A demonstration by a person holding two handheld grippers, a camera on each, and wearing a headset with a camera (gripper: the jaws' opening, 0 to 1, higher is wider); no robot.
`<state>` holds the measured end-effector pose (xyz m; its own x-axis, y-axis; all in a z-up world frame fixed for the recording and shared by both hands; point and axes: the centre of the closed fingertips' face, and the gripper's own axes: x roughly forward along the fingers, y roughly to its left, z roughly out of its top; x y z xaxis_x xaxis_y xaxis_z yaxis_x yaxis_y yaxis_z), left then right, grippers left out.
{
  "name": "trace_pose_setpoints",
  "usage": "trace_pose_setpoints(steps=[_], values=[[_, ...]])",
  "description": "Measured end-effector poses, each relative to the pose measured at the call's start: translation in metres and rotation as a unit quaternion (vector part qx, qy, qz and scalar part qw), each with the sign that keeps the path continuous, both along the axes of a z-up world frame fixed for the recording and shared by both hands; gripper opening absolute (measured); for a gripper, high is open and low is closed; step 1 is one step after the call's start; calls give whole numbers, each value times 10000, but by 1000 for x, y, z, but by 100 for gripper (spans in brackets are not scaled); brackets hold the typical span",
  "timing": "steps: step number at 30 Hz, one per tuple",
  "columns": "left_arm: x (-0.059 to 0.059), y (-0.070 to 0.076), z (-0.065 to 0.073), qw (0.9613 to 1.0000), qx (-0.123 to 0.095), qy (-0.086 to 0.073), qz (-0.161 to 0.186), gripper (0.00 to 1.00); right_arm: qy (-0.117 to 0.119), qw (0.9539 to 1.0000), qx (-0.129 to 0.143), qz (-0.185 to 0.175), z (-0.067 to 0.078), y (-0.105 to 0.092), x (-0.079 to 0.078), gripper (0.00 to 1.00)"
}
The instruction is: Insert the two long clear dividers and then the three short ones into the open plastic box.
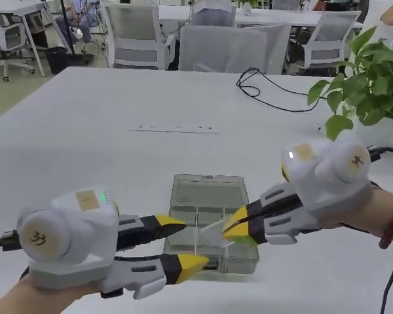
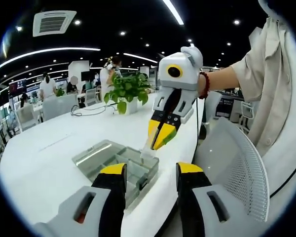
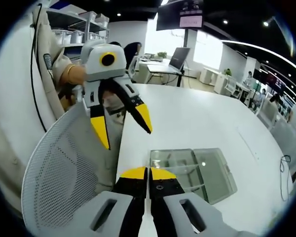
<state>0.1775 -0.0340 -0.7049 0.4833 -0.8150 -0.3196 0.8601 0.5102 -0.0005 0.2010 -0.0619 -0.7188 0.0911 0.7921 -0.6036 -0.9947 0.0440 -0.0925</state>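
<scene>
The open plastic box [image 1: 247, 256] sits on the white tabletop [image 1: 85, 131] close to the near edge, its clear lid [image 1: 206, 190] laid back flat behind it. Clear dividers [image 1: 195, 219] already cross inside it and split it into compartments; I cannot tell how many are in.

The right gripper [image 1: 230, 232] reaches in from the right, its 2 yellow-tipped jaws pressed together on a short clear divider [image 1: 211, 229]. The piece sticks out from the tips and hangs tilted over the front part of the box. In the left gripper view its lower end is just above the compartments.

The left gripper [image 1: 183, 243] is at the box's left front corner, jaws spread wide with nothing between them.

A potted plant [image 1: 370, 72] and a black cable [image 1: 268, 91] are at the far right of the tabletop.
</scene>
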Motion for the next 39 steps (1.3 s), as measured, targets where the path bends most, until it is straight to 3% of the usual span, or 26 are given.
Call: trace_pose_setpoints(steps=[11,18,29,39], values=[[9,8,-8,9987,11,109,490,62,-256,9971,-365,-624,-16,-9,41,2],[11,12,-8,9975,-173,218,647,72,-191,9945,-447,-932,-24,-11,57,2],[16,16,-8,9958,-233,239,853,88,39,9926,-488,-1110,-39,-12,66,2],[18,17,-9,9954,-218,251,899,92,163,9916,-468,-1193,-43,-11,71,2]])
